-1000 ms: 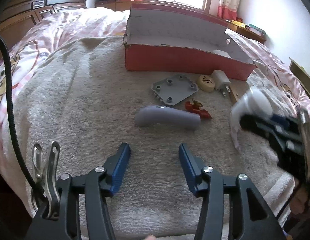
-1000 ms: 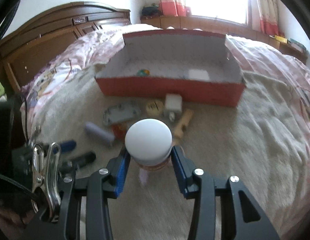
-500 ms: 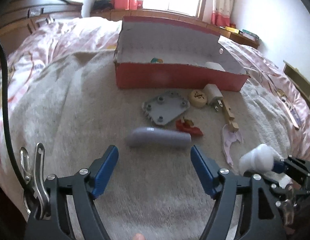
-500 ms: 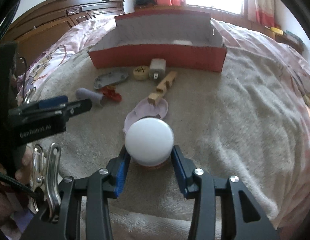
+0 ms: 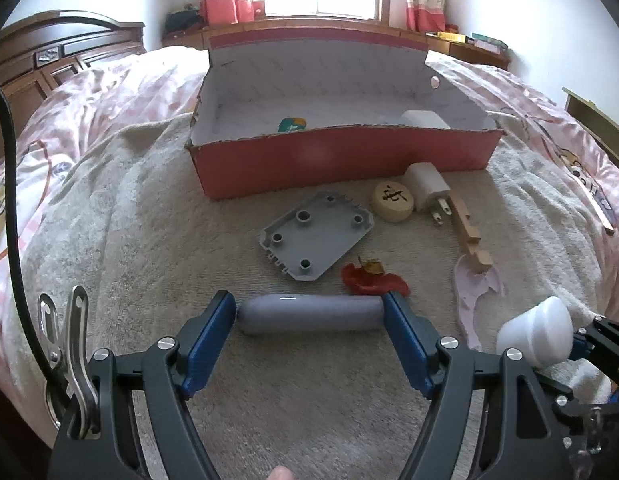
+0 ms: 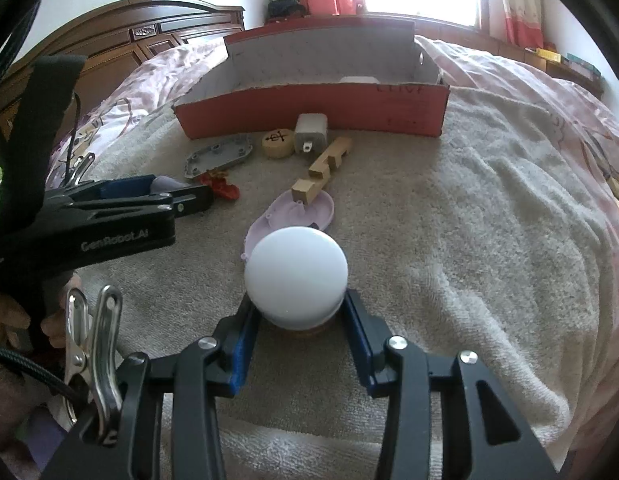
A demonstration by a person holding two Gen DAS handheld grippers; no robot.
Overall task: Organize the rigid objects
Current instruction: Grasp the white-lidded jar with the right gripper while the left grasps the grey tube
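Observation:
A grey-lilac tube point(image 5: 309, 314) lies crosswise on the beige towel. My left gripper point(image 5: 309, 316) is wide open, one blue fingertip at each end of the tube; whether the pads touch it I cannot tell. My right gripper point(image 6: 297, 312) is shut on a white round-topped bottle point(image 6: 296, 276), also seen in the left wrist view point(image 5: 535, 336). The red cardboard box point(image 5: 341, 156) stands open behind, with a white block point(image 5: 423, 119) and a green-orange item point(image 5: 292, 124) inside.
On the towel lie a grey plate point(image 5: 315, 236), a round wooden chess piece point(image 5: 393, 200), a white charger point(image 5: 427, 186), a wooden notched stick point(image 5: 469, 236), a red scrap point(image 5: 371, 280) and a lilac shell piece point(image 5: 475, 292). A pink quilt surrounds the towel.
My left gripper has opened wider and moved forward until its fingertips flank the tube's ends. My right gripper has drawn back toward me, still holding the white bottle.

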